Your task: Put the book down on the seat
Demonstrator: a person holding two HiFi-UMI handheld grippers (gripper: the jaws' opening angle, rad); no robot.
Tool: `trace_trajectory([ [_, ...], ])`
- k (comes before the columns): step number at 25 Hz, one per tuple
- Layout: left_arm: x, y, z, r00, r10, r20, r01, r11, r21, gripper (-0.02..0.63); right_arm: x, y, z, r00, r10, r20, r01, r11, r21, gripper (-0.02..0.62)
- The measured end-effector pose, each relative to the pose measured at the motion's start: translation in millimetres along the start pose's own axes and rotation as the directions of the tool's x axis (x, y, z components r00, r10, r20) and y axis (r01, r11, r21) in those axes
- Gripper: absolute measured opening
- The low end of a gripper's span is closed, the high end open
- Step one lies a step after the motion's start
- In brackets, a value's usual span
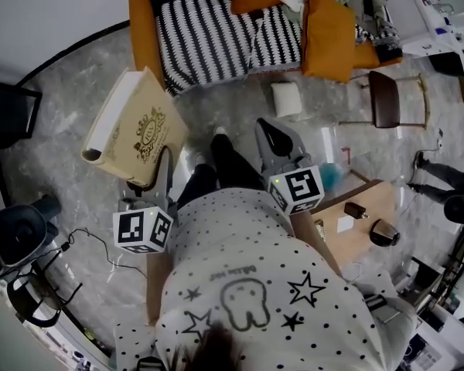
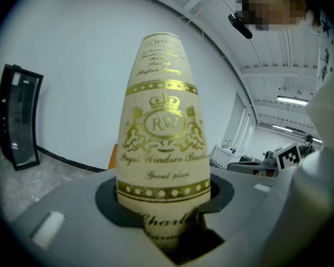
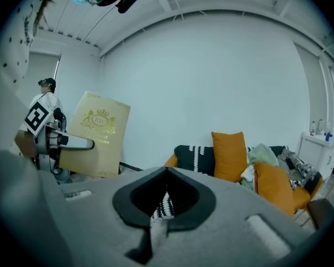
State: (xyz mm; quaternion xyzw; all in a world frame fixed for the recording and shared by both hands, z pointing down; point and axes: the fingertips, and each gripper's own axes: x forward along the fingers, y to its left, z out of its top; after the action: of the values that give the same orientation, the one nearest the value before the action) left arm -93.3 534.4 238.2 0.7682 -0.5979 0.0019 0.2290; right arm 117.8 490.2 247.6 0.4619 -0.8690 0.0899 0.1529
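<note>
A thick cream book point(image 1: 135, 130) with a gold crest is held up off the floor, its pages facing left. My left gripper point(image 1: 161, 178) is shut on its lower edge. In the left gripper view the book's spine point(image 2: 162, 132) stands upright between the jaws of the left gripper point(image 2: 164, 218). The orange sofa point(image 1: 143, 29), its seat covered by a black-and-white striped blanket point(image 1: 213, 37), lies ahead, clear of the book. My right gripper point(image 1: 278, 141) hovers to the right of the book, shut and empty. The right gripper view shows the right gripper point(image 3: 166, 174), the book point(image 3: 97, 129) and the sofa point(image 3: 192, 152).
Orange cushions point(image 1: 329, 33) and clothes pile on the sofa's right end. A white pad point(image 1: 286, 99) lies on the grey floor before it. A brown chair point(image 1: 385, 99) and a low wooden table point(image 1: 363, 222) stand at right. Cables and black gear point(image 1: 19, 234) sit at left.
</note>
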Motion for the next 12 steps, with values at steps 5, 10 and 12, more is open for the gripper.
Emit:
trace_trajectory([
  [5, 0.1, -0.3, -1.6, 1.0, 0.026, 0.009, -0.026, 1.0, -0.001, 0.225, 4.1, -7.7, -2.0, 1.0, 0.014, -0.003, -0.014, 1.0, -0.008, 0.002],
  [10, 29.4, -3.8, 11.9, 0.998, 0.052, 0.018, -0.052, 0.999, 0.001, 0.225, 24.7, -36.4, 3.0, 1.0, 0.027, -0.006, -0.027, 1.0, -0.003, 0.002],
  [12, 58.0, -10.0, 23.8, 0.998, 0.058, 0.016, -0.059, 0.998, 0.008, 0.225, 41.1, -63.2, 12.6, 1.0, 0.026, -0.001, -0.026, 1.0, 0.006, 0.002],
])
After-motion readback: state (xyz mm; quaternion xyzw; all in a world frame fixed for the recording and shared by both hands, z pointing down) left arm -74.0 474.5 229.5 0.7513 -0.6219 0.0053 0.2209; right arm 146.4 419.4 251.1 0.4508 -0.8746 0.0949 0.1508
